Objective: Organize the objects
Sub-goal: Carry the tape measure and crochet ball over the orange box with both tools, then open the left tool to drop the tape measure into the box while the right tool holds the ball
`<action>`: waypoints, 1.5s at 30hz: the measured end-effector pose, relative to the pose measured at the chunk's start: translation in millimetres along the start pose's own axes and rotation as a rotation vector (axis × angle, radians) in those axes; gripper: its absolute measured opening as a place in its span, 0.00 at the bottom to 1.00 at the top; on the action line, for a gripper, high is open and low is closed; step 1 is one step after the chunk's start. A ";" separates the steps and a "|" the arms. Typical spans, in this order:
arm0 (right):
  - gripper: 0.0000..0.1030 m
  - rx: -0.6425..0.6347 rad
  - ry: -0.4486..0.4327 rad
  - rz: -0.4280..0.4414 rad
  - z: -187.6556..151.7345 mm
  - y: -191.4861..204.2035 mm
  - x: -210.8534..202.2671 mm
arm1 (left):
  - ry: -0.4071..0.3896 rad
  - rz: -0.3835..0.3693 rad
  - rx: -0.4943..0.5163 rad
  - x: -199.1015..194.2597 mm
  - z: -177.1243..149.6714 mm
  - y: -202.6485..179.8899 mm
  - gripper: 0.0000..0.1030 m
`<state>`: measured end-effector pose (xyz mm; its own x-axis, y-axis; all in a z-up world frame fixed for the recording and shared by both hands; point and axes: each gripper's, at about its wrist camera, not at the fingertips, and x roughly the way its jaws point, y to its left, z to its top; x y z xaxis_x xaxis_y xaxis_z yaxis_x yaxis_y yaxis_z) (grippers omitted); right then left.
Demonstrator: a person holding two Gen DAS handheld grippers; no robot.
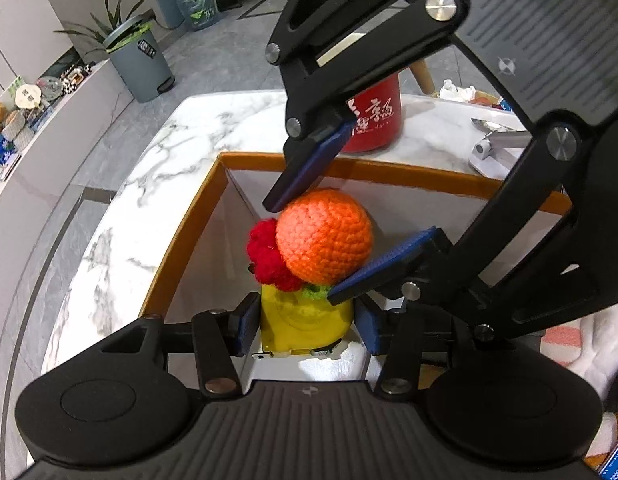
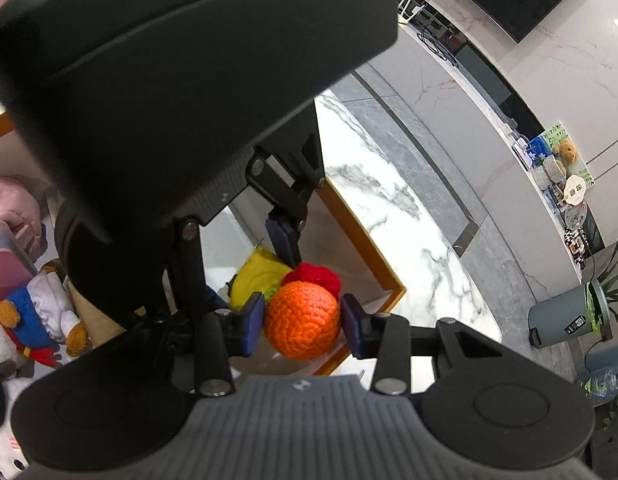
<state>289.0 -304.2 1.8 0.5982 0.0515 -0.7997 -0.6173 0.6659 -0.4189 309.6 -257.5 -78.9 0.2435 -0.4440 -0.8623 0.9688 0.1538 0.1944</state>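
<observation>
An open box [image 1: 181, 248] with an orange rim and white inside stands on the marble table [image 1: 149, 160]. My left gripper [image 1: 307, 328] is shut on a yellow tape measure [image 1: 305, 320] low inside the box. From the upper right comes my right gripper [image 1: 301, 252], shut on an orange crochet ball [image 1: 325, 236] just above the tape measure. A red crochet piece [image 1: 267, 256] lies against the ball's left side. In the right wrist view the right gripper [image 2: 303, 326] pinches the ball [image 2: 303, 320], with the tape measure [image 2: 261, 276] and red piece [image 2: 317, 274] behind it.
A red cup [image 1: 375, 120] with white characters stands just beyond the box. A white and metal item [image 1: 497, 148] lies at the right. Plush toys [image 2: 37, 320] sit beside the box. On the floor past the table stands a grey bin [image 1: 143, 64].
</observation>
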 end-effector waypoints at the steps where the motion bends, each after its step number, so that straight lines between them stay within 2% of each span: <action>1: 0.42 -0.002 0.002 -0.001 0.4 1.2 0.2 | 0.005 0.004 0.003 -0.9 -0.8 -0.3 0.57; 6: 0.42 0.001 0.005 -0.008 1.5 5.3 0.1 | 0.009 0.033 0.011 -11.8 -9.4 -2.1 0.68; 8: 0.42 0.010 0.002 -0.007 1.8 6.0 -0.4 | 0.012 0.027 -0.004 -13.1 -9.5 1.1 0.68; 10: 0.42 0.013 0.003 -0.008 2.3 7.5 -1.0 | 0.031 0.002 -0.021 -14.5 -11.4 2.5 0.64; 12: 0.42 0.010 0.005 -0.008 2.8 9.0 -1.6 | 0.056 -0.015 -0.028 -13.2 -13.0 2.6 0.51; 16: 0.42 0.005 0.002 0.000 3.9 10.6 -3.9 | 0.086 -0.008 -0.039 -4.1 -11.9 4.2 0.41; 18: 0.42 -0.002 0.002 0.003 3.4 10.5 -3.7 | 0.071 -0.022 -0.066 -2.3 -8.2 7.7 0.36; 21: 0.42 -0.012 0.003 0.002 2.6 11.2 -3.3 | 0.048 -0.039 -0.096 2.8 0.8 13.6 0.34; 29: 0.42 -0.029 -0.006 0.006 3.2 17.8 -2.4 | 0.059 0.015 -0.110 10.7 2.9 16.3 0.28; 33: 0.42 -0.032 -0.003 0.004 6.0 21.8 -4.6 | 0.052 0.039 -0.128 6.9 -4.1 9.6 0.28; 42: 0.42 0.081 -0.016 0.035 16.2 19.6 -13.7 | 0.072 0.088 -0.135 -15.4 -20.0 0.4 0.28; 45: 0.42 0.143 -0.002 0.067 20.2 16.9 -9.6 | 0.060 0.069 -0.179 -21.3 -23.7 1.6 0.28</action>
<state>283.2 -278.4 11.1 0.5590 0.1011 -0.8230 -0.5773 0.7599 -0.2987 304.9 -226.8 -71.3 0.3004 -0.3745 -0.8772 0.9249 0.3392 0.1719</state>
